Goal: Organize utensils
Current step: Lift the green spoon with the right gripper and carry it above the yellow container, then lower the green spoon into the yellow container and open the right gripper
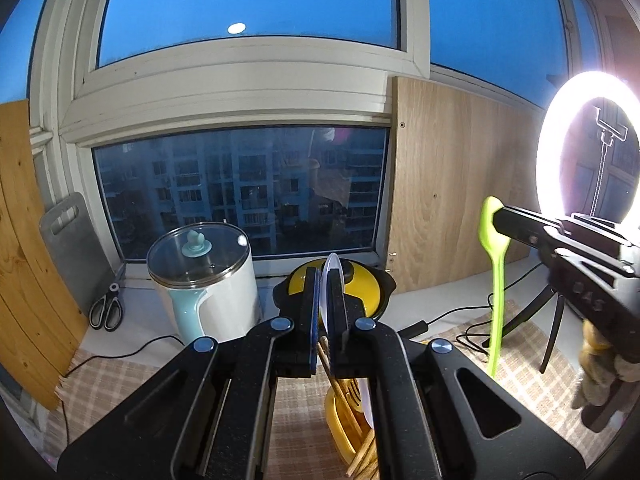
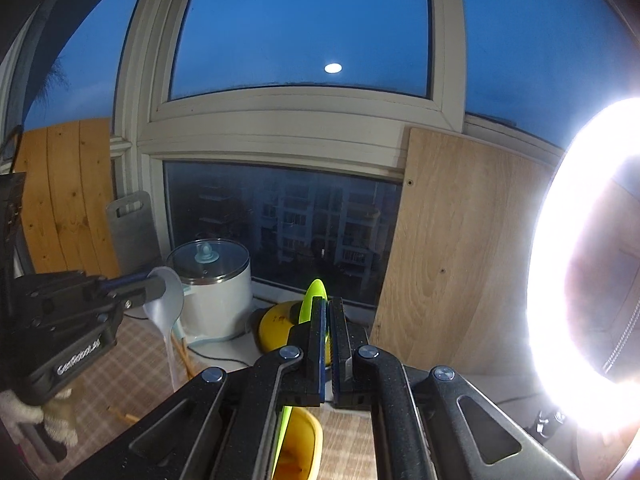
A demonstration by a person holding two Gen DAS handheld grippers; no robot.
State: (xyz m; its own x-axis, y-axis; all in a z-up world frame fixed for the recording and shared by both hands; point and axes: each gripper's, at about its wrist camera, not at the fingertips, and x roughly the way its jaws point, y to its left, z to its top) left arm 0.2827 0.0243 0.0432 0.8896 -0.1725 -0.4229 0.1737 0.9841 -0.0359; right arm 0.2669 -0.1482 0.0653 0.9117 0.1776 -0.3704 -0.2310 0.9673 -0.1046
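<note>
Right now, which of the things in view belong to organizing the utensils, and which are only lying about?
Belong to the job:
- white spoon, held in the left gripper
- green spoon, held in the right gripper
- yellow holder
- wooden chopsticks standing in it

Only lying about:
- white electric pot
- yellow-lidded pot
- scissors
- grey cutting board
- ring light

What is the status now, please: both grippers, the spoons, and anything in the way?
Left gripper shut on white spoon. Right gripper shut on green spoon. Both spoons bowl-up above yellow holder. Chopsticks already inside.
</note>
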